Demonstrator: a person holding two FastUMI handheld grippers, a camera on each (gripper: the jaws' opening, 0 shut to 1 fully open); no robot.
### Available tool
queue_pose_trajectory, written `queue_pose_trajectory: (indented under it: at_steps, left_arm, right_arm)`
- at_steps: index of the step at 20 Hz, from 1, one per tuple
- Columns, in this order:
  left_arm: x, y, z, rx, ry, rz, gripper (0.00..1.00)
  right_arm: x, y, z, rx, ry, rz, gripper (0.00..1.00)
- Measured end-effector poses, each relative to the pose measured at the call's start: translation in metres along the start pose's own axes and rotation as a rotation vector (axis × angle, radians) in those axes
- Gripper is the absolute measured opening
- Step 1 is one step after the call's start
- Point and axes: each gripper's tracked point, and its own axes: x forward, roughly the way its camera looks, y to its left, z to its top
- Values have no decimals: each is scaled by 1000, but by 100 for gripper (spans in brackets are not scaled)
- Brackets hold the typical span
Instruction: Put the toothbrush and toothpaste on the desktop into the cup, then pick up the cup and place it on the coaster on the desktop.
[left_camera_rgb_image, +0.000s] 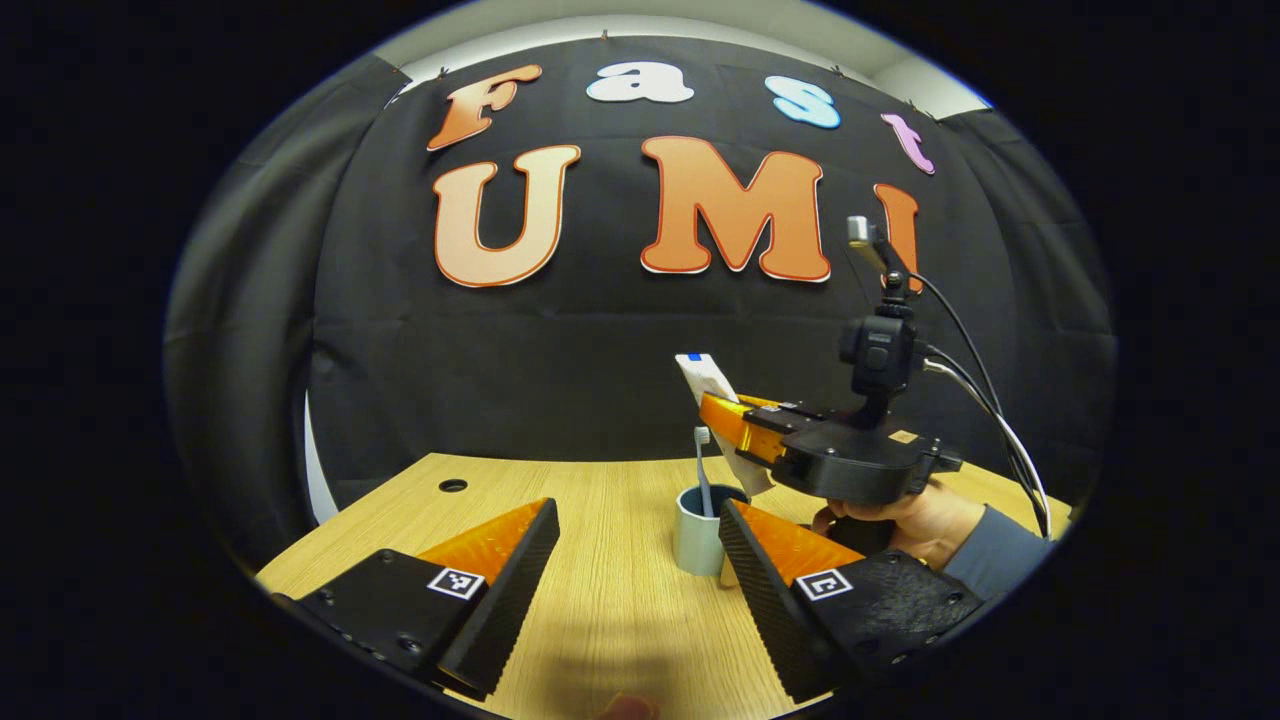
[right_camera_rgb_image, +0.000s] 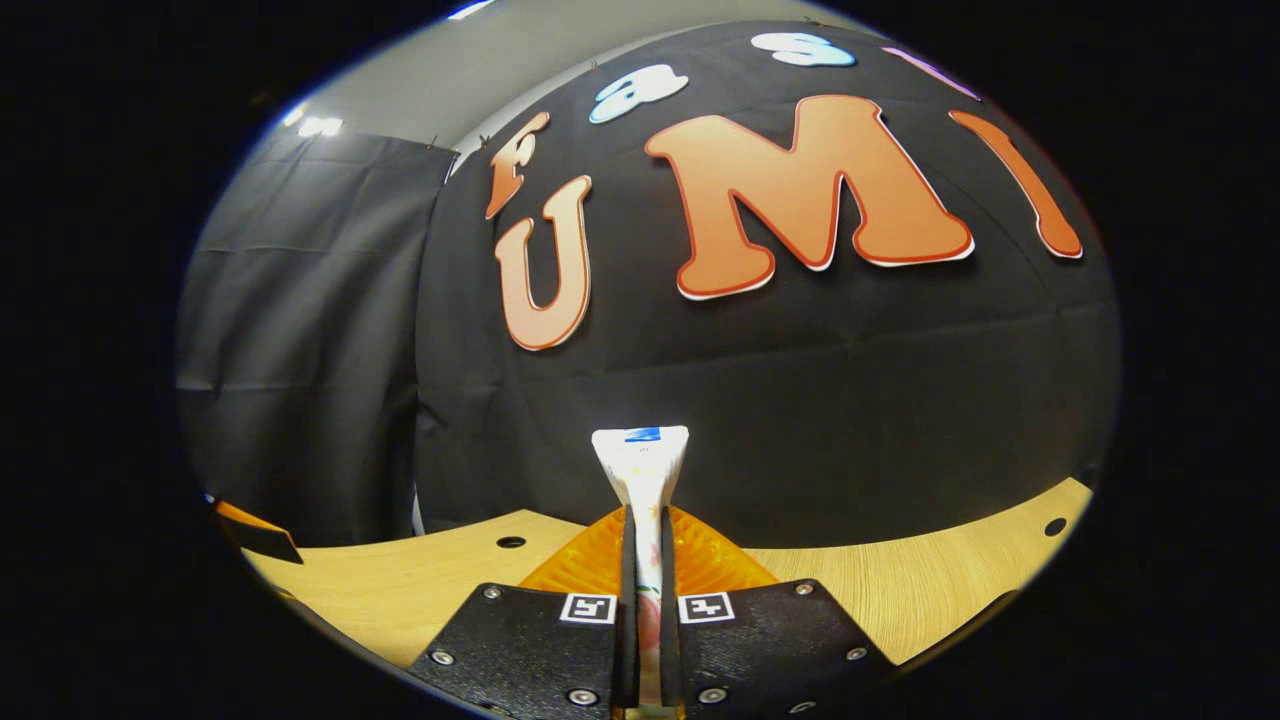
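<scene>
Your right gripper pinches the toothpaste between both fingers, the tube's flat end sticking up past the tips. In the left gripper view that gripper, gripped by your hand, holds the tube tilted above the cup. Your left gripper hangs with jaws spread wide, holding nothing. The toothbrush stands in the cup on the wooden desk.

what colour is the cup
Pale blue-grey cup, seen best in the left gripper view.
</scene>
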Motion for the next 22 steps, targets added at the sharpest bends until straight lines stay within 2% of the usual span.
queue_pose_trajectory:
  at_steps: [4, 11, 18, 22]
  left_arm:
    - [0, 2, -8, -12, 20, -2, 97]
    - [5, -1, -15, -25, 41, -4, 97]
    - [11, 1, -30, -47, 85, 4, 97]
    - [16, -2, -41, -62, 114, -1, 97]
  right_arm:
    - [10, -3, -20, 30, 26, 2, 8]
    - [19, -2, -28, 52, 0, 12, 10]
    - [21, -5, -44, 36, 40, -11, 12]
    - [8, -6, -40, 19, 84, -6, 20]
